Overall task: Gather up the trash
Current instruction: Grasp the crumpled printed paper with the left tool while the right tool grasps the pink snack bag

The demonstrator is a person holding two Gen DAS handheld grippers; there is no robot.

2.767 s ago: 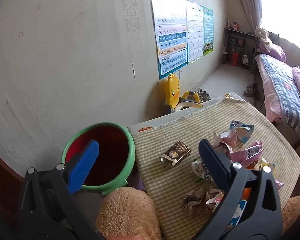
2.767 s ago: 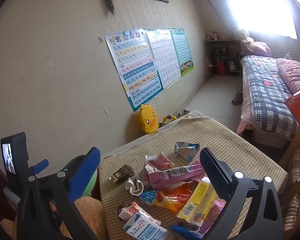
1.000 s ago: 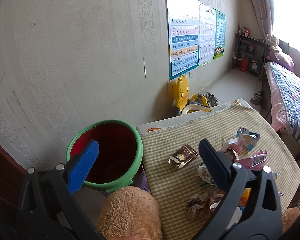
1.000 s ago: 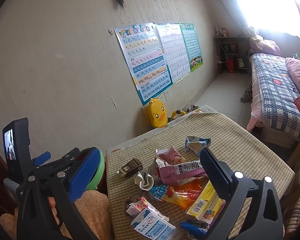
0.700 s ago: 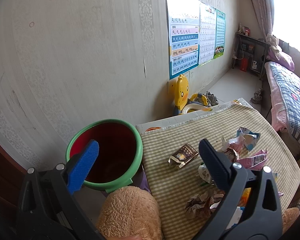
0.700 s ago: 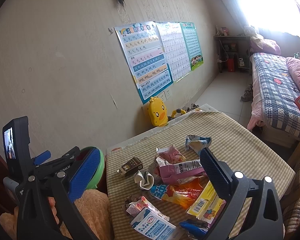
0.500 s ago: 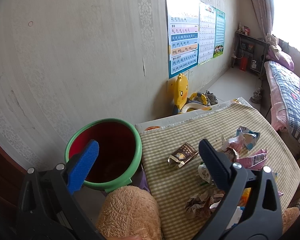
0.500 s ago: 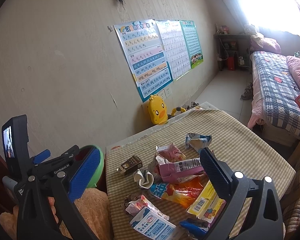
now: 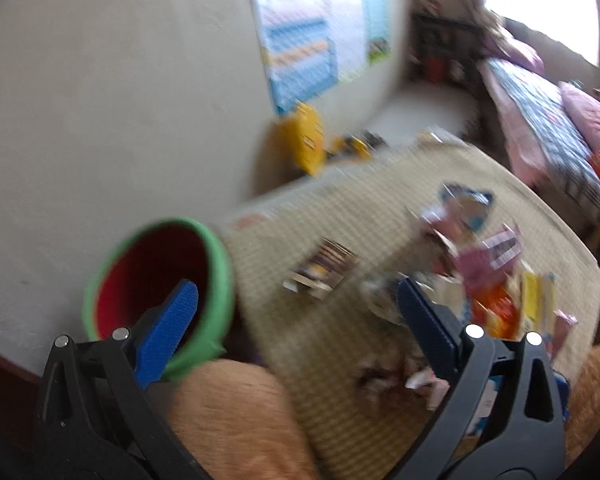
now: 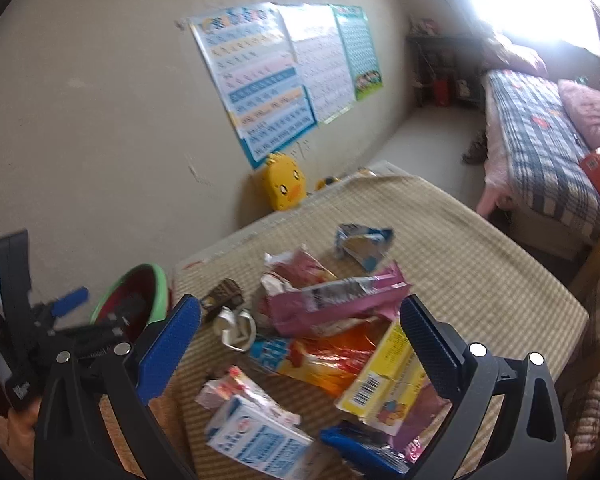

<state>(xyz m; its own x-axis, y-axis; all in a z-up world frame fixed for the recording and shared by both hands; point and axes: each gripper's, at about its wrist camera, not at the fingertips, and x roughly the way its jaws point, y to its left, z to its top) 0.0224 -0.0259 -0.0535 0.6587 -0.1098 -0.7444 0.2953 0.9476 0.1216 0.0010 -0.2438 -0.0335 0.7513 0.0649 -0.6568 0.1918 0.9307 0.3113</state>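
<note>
Nearest the right gripper [image 10: 300, 326], jaws wide and holding nothing, wrappers litter the checked tablecloth [image 10: 480, 264].
Milk carton [image 10: 260, 436] lies closest, then yellow packet [image 10: 384, 376], pink wrapper [image 10: 336, 300]. Left gripper [image 9: 298, 306], equally wide, hangs by the green-rimmed bin [image 9: 216, 276] at the table's edge; posters [image 10: 276, 76] behind.

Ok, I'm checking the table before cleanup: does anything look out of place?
Yes: torn wrappers such as the pink wrapper and a crushed milk carton lie strewn over the checked tablecloth, while the green-rimmed bin stands beside it.
</note>
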